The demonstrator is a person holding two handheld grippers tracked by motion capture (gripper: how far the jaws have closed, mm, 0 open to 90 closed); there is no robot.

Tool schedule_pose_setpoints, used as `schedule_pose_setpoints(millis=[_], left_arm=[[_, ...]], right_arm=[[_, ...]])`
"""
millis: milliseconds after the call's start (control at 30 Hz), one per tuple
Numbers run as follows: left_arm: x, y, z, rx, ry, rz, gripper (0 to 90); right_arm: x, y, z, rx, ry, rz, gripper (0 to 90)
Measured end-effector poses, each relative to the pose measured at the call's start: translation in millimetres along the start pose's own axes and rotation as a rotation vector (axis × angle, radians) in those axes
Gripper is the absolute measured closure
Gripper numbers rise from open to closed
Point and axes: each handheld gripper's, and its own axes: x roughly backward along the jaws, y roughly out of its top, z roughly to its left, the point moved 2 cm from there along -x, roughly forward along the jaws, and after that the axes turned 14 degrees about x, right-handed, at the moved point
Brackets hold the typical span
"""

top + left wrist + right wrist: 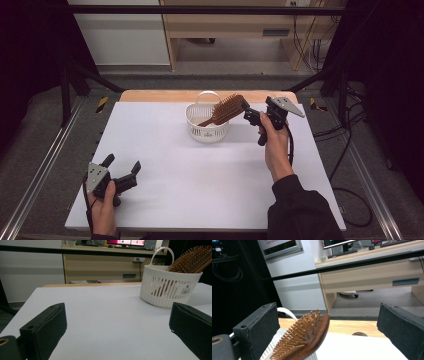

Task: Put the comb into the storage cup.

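Nearest me, my left gripper (121,168) rests on the white desk (175,170), jaws spread wide on nothing. Farther right, the brown wooden paddle hairbrush (223,111) stands handle-down in the white slatted plastic basket (206,131), head leaning over its rim. My right gripper (246,111) is beside the head, jaws wide and apart from it. I judge placing finished; next I back the right gripper clear without tipping the basket.

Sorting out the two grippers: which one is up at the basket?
The right gripper, open beside the hairbrush in the basket; the left gripper rests near the table's front edge.
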Motion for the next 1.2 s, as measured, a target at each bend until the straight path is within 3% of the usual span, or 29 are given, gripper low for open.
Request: schedule_pose_setpoints(millis=[400,1200], left_arm=[[-0.7,0.4,-0.6,-0.003,-0.005,0.002,1.4],[1.6,1.1,2.6,0.003,-0.004,0.005,1.3]], right_arm=[[19.5,3.7,-10.7,0.042,-0.006,-0.031,4.3],[56.9,-6.1,-30.2,0.091,-0.001,-0.016,4.1]])
